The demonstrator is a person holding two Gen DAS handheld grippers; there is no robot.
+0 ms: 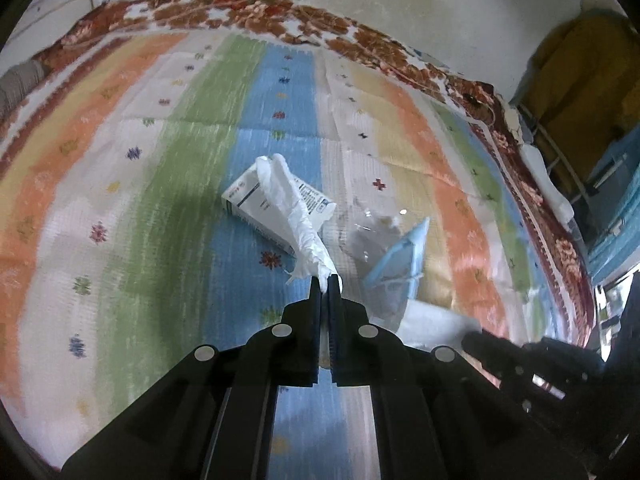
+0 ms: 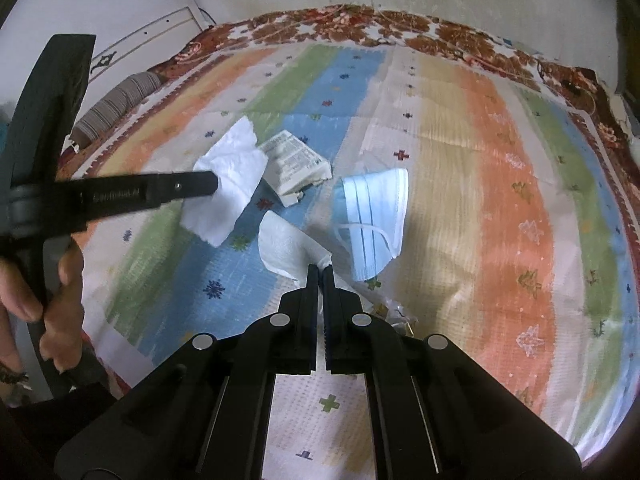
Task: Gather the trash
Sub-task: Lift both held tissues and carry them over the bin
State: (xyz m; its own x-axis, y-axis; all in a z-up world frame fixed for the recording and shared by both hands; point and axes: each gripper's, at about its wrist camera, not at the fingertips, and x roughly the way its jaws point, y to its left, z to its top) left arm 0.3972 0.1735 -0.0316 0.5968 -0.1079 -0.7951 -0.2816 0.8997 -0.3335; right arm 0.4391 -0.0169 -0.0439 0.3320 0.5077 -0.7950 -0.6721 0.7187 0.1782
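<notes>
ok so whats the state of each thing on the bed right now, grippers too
left gripper: shut on a white tissue, which hangs off the bed
right gripper: shut on a second white tissue
small carton: lying on its side, one end torn open, not held
blue face mask: lying loose, folded over, not held
clear plastic wrapper: crumpled, lying by the mask
striped bedcover: spread flat, lightly creased

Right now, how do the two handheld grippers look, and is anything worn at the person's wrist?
Both the left gripper and the right gripper are matte black, with two slim flat fingers, angular bodies and round silver bolt heads. In the right wrist view, the left gripper's finger bears faint embossed lettering, unreadable. The hand shows a dark beaded band at the wrist.
</notes>
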